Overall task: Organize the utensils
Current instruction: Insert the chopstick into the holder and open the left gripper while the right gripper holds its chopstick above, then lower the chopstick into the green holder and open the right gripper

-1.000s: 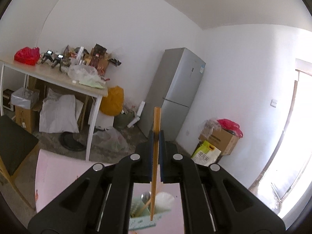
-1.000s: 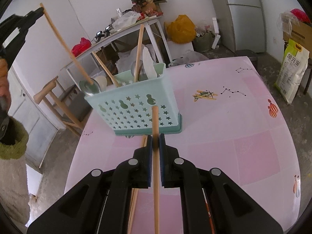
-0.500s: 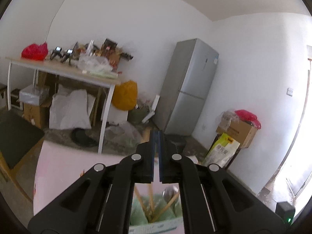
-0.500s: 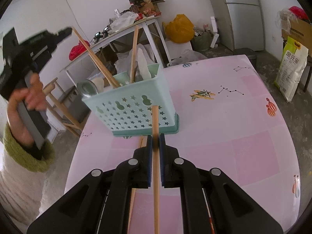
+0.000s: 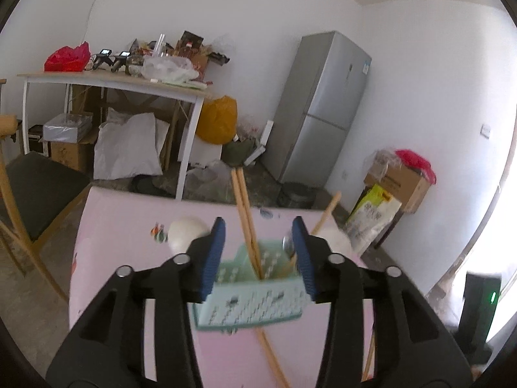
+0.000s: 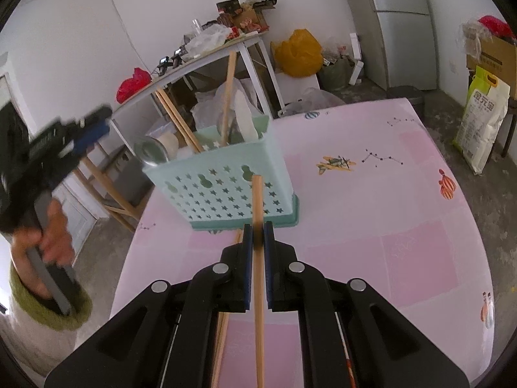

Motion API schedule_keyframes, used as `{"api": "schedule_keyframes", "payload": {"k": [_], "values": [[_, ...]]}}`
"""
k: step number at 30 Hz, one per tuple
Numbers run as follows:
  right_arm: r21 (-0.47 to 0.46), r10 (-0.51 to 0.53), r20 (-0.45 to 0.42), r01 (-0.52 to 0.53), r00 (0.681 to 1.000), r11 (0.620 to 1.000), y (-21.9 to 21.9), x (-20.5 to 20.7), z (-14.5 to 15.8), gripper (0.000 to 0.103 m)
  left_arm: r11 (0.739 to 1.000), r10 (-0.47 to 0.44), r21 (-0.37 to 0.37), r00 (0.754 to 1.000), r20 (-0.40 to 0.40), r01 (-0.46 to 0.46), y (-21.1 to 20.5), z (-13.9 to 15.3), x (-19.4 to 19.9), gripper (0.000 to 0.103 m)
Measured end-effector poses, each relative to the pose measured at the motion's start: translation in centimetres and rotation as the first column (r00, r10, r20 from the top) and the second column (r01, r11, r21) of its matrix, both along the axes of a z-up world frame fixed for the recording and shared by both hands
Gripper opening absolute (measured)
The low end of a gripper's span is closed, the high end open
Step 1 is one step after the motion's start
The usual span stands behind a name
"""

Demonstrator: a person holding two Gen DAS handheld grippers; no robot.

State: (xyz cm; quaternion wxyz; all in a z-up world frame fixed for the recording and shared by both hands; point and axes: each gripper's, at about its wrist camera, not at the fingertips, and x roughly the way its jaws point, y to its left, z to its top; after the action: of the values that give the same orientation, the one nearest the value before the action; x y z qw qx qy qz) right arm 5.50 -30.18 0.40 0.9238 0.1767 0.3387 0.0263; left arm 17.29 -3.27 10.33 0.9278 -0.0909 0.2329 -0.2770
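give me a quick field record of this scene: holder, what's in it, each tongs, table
holder: mint green perforated utensil basket, upright on the table
contents: wooden chopsticks, metal spoon, white spoon
left tongs: open, nothing between the pads, jaws just opened
right tongs: shut on a wooden chopstick
table: pink patterned cloth, more chopsticks lying loose below the basket

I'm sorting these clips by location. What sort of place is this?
Probably a lived-in home kitchen or dining room, somewhat cluttered. A grey fridge stands against the wall, a pink patterned tablecloth covers the table, and a mint utensil basket holds chopsticks and spoons.
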Motion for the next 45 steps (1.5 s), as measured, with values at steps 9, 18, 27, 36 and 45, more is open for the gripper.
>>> {"api": "schedule_keyframes", "payload": {"k": [9,18,27,36,45], "values": [[0.017,0.049,0.134,-0.052,0.99,0.999,0.2,0.8,5.0,0.007,0.992,0.034,0.127,0.997,-0.071,-0.024,0.9,-3.0,-3.4,0.056],[-0.065,0.123,0.318,-0.108,0.94,0.992,1.7,3.0,12.7,0.007,0.979,0.122,0.175,0.987,-0.101,-0.103,3.3,-4.3,-4.6,0.057],[-0.156,0.172,0.407,-0.118,0.897,0.981,3.6,5.0,18.3,0.007,0.967,0.157,0.221,0.981,-0.109,-0.13,4.0,-5.1,-4.7,0.058],[-0.227,0.161,0.37,-0.079,0.915,0.971,5.3,8.9,16.9,0.007,0.962,0.166,0.24,0.976,-0.142,-0.129,4.0,-6.0,-4.5,0.058],[-0.197,0.127,0.172,-0.092,0.977,0.976,3.7,12.6,10.2,0.008,0.957,0.171,0.262,0.971,-0.169,-0.123,3.7,-6.8,-4.1,0.059]]}}
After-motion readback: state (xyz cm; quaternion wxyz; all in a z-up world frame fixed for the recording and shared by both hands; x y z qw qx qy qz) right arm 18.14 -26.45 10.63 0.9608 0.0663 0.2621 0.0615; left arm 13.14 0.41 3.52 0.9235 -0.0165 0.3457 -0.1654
